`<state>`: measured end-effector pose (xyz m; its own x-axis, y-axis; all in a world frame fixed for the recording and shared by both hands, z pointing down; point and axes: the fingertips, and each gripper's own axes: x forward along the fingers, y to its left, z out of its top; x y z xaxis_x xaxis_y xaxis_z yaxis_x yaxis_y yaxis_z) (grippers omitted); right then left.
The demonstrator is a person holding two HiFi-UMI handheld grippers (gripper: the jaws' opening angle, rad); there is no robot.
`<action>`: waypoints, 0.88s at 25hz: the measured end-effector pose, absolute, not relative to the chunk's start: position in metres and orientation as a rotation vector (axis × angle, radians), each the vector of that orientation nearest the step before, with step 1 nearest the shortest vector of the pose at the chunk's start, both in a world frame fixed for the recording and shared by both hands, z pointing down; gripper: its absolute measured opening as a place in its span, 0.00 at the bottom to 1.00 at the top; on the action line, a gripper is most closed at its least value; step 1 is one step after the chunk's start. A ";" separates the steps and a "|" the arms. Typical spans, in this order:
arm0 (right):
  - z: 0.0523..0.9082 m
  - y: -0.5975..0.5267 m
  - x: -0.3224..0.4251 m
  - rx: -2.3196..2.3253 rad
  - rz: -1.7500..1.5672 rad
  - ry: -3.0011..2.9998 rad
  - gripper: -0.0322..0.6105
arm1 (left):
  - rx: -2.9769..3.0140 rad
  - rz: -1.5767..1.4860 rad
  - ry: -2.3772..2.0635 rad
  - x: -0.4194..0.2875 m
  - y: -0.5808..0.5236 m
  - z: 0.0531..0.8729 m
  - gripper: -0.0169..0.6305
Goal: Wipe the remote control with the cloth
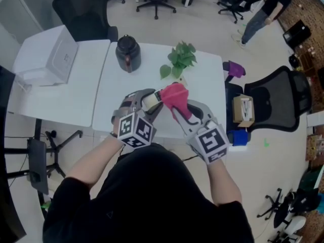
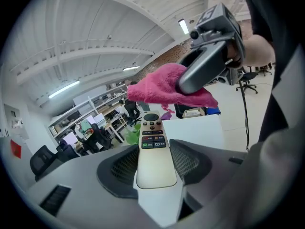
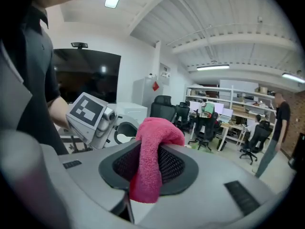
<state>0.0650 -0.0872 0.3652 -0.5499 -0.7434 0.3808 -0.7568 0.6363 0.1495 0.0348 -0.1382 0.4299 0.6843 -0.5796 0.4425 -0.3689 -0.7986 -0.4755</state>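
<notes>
In the head view the person is holding both grippers up over the near edge of the white tabletop (image 1: pixel 210 87), the left gripper (image 1: pixel 148 105) carrying a cream remote control (image 1: pixel 152 99) and the right gripper (image 1: pixel 182 110) carrying a pink cloth (image 1: pixel 173 95), whose bunched end is sitting against the far end of the remote; a dark kettle (image 1: pixel 127 53) and a small green plant (image 1: pixel 180 58) are standing farther back on the tabletop, well apart from the grippers. In the left gripper view the jaws are clamping the remote control (image 2: pixel 155 151) by its plain lower half, buttons facing up and the far end pointing away, while the cloth (image 2: pixel 164 88) is hanging over that far end from the right gripper (image 2: pixel 202 73); whether the cloth is touching the remote here is hard to tell. In the right gripper view the jaws are pinching the cloth (image 3: pixel 151 151), which is folding over their tips and draping down between them, with the left gripper's marker cube (image 3: pixel 88 111) showing just beside it
</notes>
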 end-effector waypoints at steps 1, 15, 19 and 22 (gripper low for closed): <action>0.365 -0.087 0.055 1.147 0.041 -2.447 0.21 | -2.536 -0.841 0.735 0.036 -0.137 0.429 0.35; 0.387 -0.091 0.037 1.009 0.058 -2.304 0.21 | -2.424 -0.731 0.612 0.041 -0.112 0.413 0.35; 0.384 -0.097 0.060 1.088 0.069 -2.273 0.21 | -2.420 -0.715 0.601 0.040 -0.108 0.412 0.35; 0.382 -0.104 0.086 1.167 0.083 -2.242 0.21 | -2.423 -0.712 0.598 0.039 -0.106 0.413 0.35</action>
